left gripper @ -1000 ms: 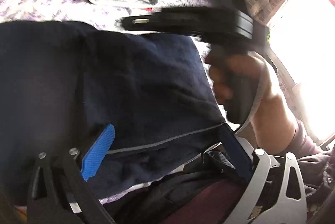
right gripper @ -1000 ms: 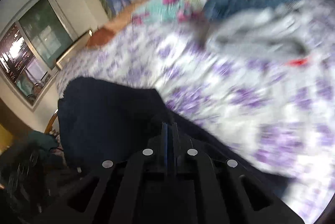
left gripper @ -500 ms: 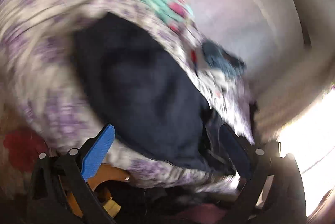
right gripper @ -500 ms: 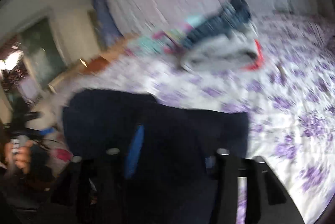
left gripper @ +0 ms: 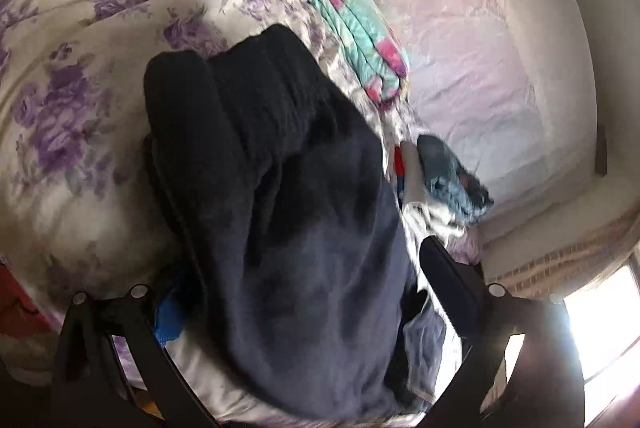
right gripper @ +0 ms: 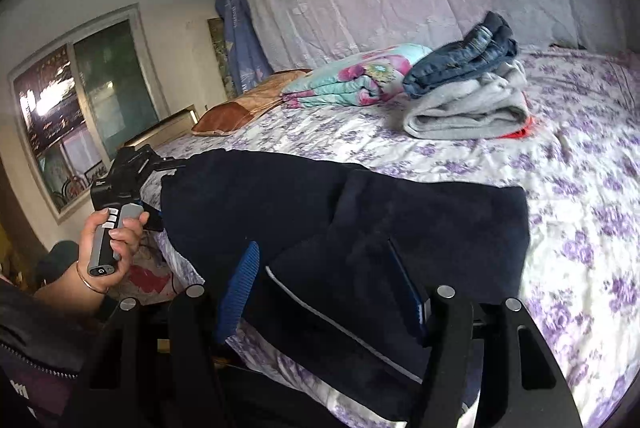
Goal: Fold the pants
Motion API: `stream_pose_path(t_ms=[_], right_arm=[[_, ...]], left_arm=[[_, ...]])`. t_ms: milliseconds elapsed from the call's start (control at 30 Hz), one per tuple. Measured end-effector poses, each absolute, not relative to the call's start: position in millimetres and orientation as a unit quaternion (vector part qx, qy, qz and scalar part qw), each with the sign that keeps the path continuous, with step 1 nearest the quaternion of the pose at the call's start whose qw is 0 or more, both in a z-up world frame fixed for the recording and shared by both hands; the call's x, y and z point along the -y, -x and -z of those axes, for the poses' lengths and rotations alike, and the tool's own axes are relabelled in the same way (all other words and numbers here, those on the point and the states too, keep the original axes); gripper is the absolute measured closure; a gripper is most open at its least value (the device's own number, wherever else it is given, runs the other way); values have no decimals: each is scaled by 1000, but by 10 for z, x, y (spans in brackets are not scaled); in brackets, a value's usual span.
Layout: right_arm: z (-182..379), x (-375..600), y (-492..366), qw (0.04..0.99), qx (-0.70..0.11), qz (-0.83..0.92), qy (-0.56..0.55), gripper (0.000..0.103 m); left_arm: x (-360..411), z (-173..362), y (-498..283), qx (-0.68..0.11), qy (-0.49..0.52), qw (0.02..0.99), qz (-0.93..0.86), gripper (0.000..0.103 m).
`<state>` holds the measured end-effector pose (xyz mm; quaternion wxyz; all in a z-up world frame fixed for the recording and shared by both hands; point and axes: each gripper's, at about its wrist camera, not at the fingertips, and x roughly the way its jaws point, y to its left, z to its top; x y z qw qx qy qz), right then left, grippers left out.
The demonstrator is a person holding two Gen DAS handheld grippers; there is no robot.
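Since the earlier frame, the right gripper (right gripper: 324,280) had let go: its jaws, pressed together on the dark cloth a second before, had just been opening and now stood apart, with a folded corner of the navy pants (right gripper: 360,220) lying between the blue pads (right gripper: 240,288) without being pinched. Both hands had also swung across the bed, so each camera looked along it from a new angle.

From the right wrist view, the pants lay spread near the front edge of the bed (right gripper: 580,228), on its purple-flowered sheet, doubled over so that one layer sat on another, a pale seam line showing along the near fold. At the left end of the garment, the left hand (right gripper: 108,244) gripped the handle of the left gripper (right gripper: 152,188), whose tip sat just beside the cloth's edge.

In the left wrist view, the left gripper (left gripper: 300,292) stood with its jaws wide apart; the pants (left gripper: 280,208) ran up between them, covering most of the blue pad (left gripper: 168,320) on one side, and whether the pads touched the cloth could not be told.

Farther back on the bed rested folded jeans (right gripper: 464,56) on top of a folded grey garment (right gripper: 468,108), a floral quilt (right gripper: 352,80) just beside them, and a brown pillow (right gripper: 240,108) beyond.
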<state>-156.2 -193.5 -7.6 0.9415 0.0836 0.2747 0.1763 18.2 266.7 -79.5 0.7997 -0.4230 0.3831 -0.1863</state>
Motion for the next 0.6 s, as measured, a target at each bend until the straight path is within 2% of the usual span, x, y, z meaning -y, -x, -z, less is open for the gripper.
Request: stream_pose_path(t_ms=[33, 100, 133, 300, 367, 500, 600], right_arm=[[99, 1965, 1535, 942, -274, -171, -86, 38], [156, 2101, 1552, 944, -276, -150, -100, 38], [181, 2150, 1564, 944, -277, -143, -107, 38], [303, 2517, 1668, 944, -277, -103, -150, 38], [307, 2663, 1714, 945, -271, -87, -159, 38], [234, 2983, 1817, 951, -248, -50, -179, 38], [162, 3260, 1893, 953, -229, -16, -197, 38]], left_arm=[[-2610, 755, -179, -377, 410, 808, 191, 6], [-2443, 683, -156, -367, 361, 835, 197, 46], [-2396, 700, -160, -374, 347, 836, 202, 76], [-2316, 575, -50, -354, 318, 859, 190, 81], [-2130, 315, 30, -337, 269, 882, 193, 82], [-1340, -329, 328, -298, 115, 915, 246, 82], [-344, -597, 693, -288, -45, 906, 308, 82]])
